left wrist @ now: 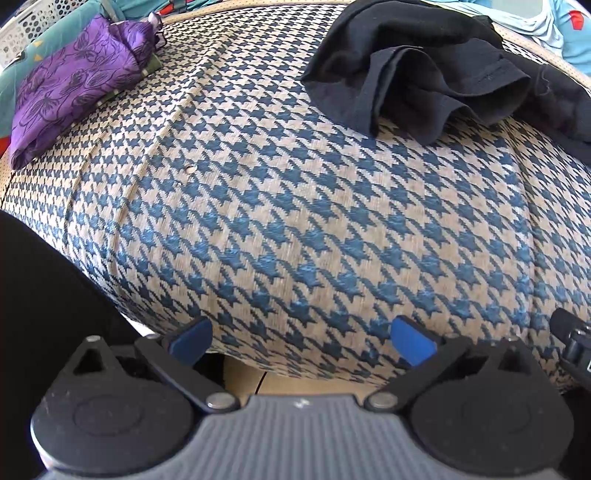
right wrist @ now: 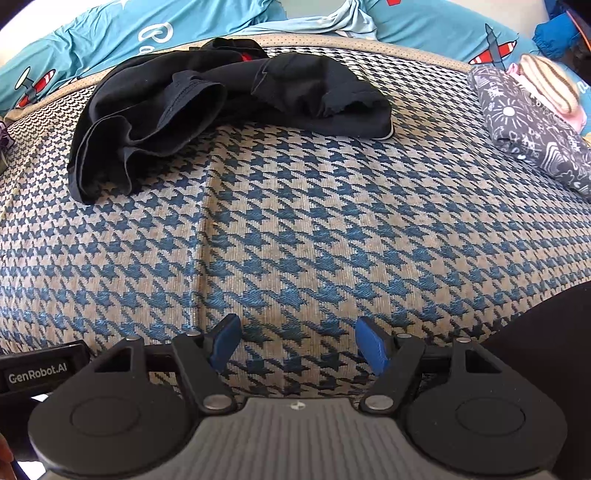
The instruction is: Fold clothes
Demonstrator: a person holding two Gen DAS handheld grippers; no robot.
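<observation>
A crumpled black garment [left wrist: 424, 70] lies at the far side of a blue-and-beige houndstooth cloth [left wrist: 288, 206]; in the right wrist view the same black garment [right wrist: 207, 107] sits at the upper left of the houndstooth cloth [right wrist: 314, 229]. My left gripper [left wrist: 301, 341] hangs open over the cloth's near edge, nothing between its blue pads. My right gripper [right wrist: 297, 345] is also open above the cloth, well short of the garment, its jaws bare.
A folded purple floral cloth [left wrist: 70, 85] lies at the far left. At the far right lie a folded grey patterned cloth [right wrist: 535, 136] and a striped knit piece [right wrist: 550, 83]. Teal bedding [right wrist: 110, 37] with plane prints runs behind. A white perforated basket [left wrist: 33, 22] stands at the top left.
</observation>
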